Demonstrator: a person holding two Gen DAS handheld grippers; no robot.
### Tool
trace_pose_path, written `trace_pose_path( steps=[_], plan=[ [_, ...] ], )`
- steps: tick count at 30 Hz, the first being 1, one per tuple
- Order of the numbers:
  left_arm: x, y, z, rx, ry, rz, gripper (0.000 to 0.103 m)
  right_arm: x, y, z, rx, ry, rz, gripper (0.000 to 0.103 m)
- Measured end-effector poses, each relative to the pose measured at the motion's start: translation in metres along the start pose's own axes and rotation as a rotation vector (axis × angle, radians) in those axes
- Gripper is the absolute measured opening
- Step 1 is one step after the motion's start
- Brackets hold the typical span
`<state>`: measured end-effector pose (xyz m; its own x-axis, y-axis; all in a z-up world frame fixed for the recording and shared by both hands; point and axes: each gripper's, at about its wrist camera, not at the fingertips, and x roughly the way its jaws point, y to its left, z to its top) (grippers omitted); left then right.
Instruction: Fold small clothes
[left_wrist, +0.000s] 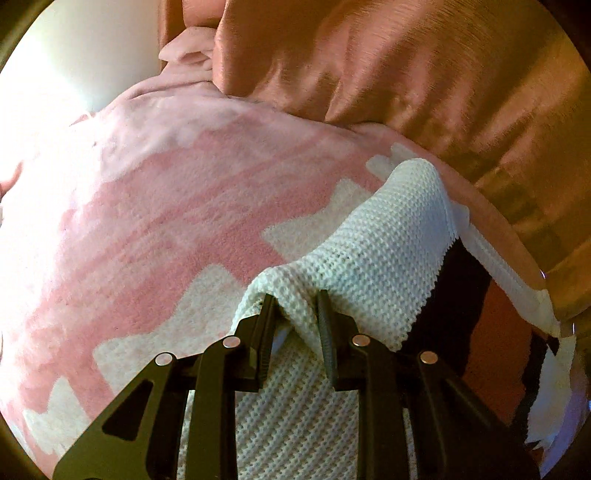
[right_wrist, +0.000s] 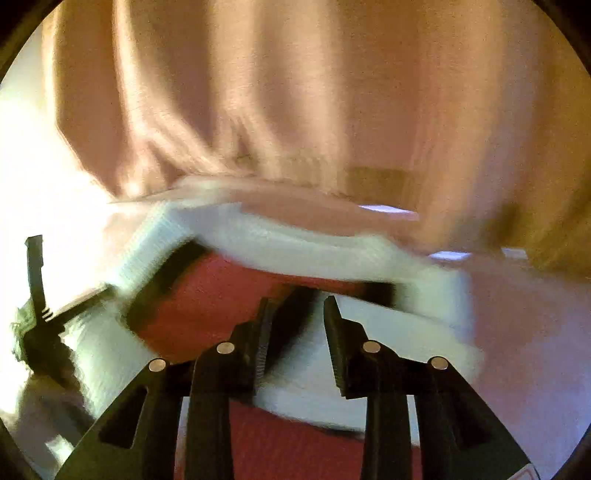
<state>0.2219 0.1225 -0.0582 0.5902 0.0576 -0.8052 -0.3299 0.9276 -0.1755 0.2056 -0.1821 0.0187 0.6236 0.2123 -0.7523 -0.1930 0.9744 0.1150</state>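
A small knit garment in white, black and red (left_wrist: 373, 236) lies over a pink and white patterned blanket (left_wrist: 177, 206). My left gripper (left_wrist: 295, 306) is shut on a bunched white knit edge of it and holds it lifted. In the right wrist view the same garment (right_wrist: 295, 254) is blurred, with its white band, black stripe and red panel spread in front. My right gripper (right_wrist: 295, 306) hovers just above the garment with its jaws apart and nothing between them. The left gripper shows at the left edge of that view (right_wrist: 40, 314).
Orange-brown satin curtains (left_wrist: 424, 74) hang behind the bed and fill the top of the right wrist view (right_wrist: 295, 92). A bright white wall (left_wrist: 81, 55) is at the far left. The blanket covers the whole surface.
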Motion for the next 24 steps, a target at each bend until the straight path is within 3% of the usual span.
trace_pose_path(
  steps=[3, 6, 12, 14, 16, 17, 24],
  plan=[
    [0.001, 0.002, 0.001, -0.012, 0.011, -0.016, 0.023, 0.05, 0.038, 0.027, -0.029, 0.066, 0.106, 0.021],
    [0.002, 0.003, 0.003, -0.01, 0.022, -0.027, 0.023, 0.091, 0.068, 0.051, -0.042, 0.12, 0.158, 0.021],
    [0.004, 0.005, 0.004, 0.002, 0.029, -0.05, 0.024, 0.138, 0.095, 0.072, -0.076, 0.15, 0.105, 0.034],
    [0.004, 0.005, 0.004, 0.01, 0.029, -0.056, 0.024, 0.152, 0.098, 0.076, -0.072, 0.164, 0.103, 0.034],
    [0.004, 0.005, 0.004, 0.018, 0.03, -0.065, 0.024, 0.163, 0.099, 0.076, -0.074, 0.185, 0.119, 0.026],
    [0.005, 0.006, 0.004, 0.018, 0.03, -0.068, 0.024, 0.165, 0.099, 0.076, -0.081, 0.193, 0.131, 0.002],
    [0.005, 0.015, 0.005, -0.032, 0.039, -0.106, 0.024, 0.156, 0.132, 0.106, -0.119, 0.058, 0.151, 0.0]
  ],
)
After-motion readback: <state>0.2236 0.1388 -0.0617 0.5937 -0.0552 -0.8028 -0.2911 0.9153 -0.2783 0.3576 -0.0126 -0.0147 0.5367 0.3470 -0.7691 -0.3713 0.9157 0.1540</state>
